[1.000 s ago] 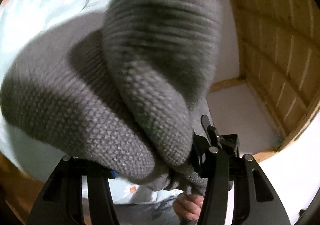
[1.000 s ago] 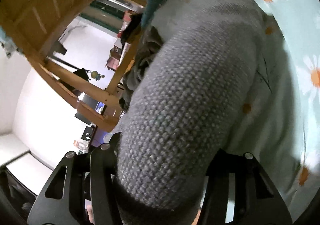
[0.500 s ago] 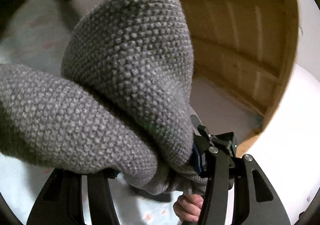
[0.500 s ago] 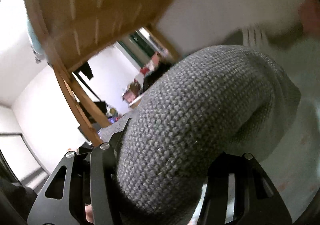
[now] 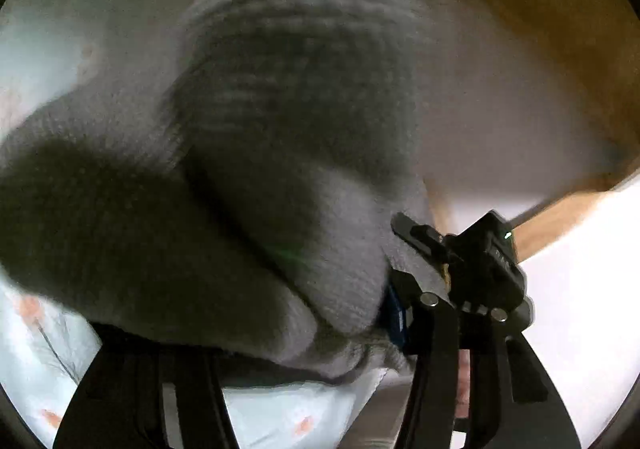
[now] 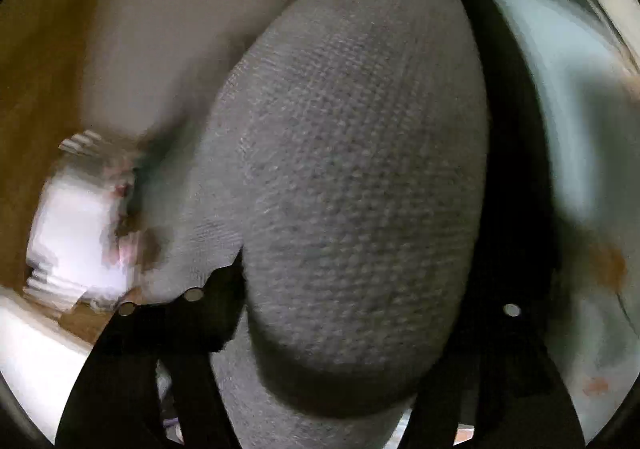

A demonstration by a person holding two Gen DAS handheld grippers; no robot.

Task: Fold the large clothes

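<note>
- Two grippers grip one thick grey knit sweater: the left gripper has a bunched edge pinched between its fingers, and in the right wrist view the right gripper has a fat roll of the same knit filling the gap between its fingers.
- The sweater hangs in the air between the two tools, above the pale floral bedsheet; both views are motion-blurred, so the garment seems to be mid-swing.
- Judging by this, the step in hand is carrying the held edge over to make a fold; nothing shows a finished fold yet.
- The next move probably calls for lowering both grips level onto the sheet, spreading the knit flat, then letting go.
- A wooden bed frame rises close on one side with a wall beside it; open room lies toward the sheet.
- Bulky knit may sag or bunch if one side drops first.
</note>
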